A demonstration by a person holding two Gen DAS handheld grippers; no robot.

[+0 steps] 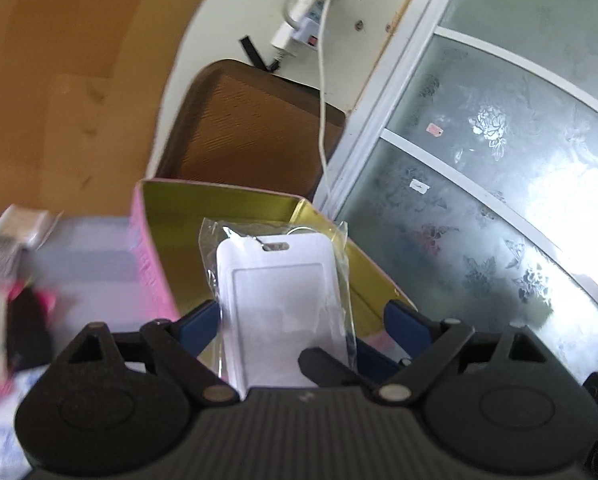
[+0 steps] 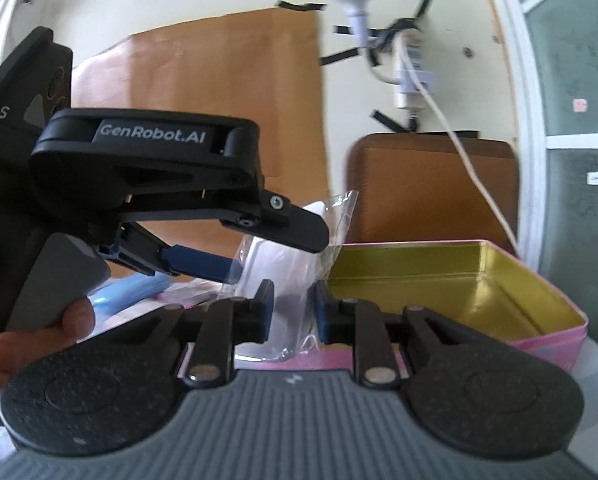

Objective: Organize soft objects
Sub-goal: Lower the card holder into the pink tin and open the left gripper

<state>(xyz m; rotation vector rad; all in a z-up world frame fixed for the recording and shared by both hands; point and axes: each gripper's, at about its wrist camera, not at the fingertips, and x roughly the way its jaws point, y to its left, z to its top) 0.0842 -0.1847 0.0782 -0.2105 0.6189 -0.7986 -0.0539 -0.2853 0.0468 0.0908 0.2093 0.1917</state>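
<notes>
While right gripper (image 2: 291, 312) clamps bagged white card holder (image 1: 279, 304), long axis upright, left gripper (image 1: 303, 320) gapes.

one bagged card holder (image 1: 277, 304), one open tin (image 2: 479, 280), two tools (image 2: 291, 308)

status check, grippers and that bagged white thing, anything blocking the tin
Right gripper shut on bagged white card holder. Left gripper open around it. Pink tin open, nothing blocking.

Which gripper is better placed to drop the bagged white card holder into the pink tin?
Right gripper: it pinches the bagged card holder beside the open pink tin; left gripper stands open around it.
</notes>
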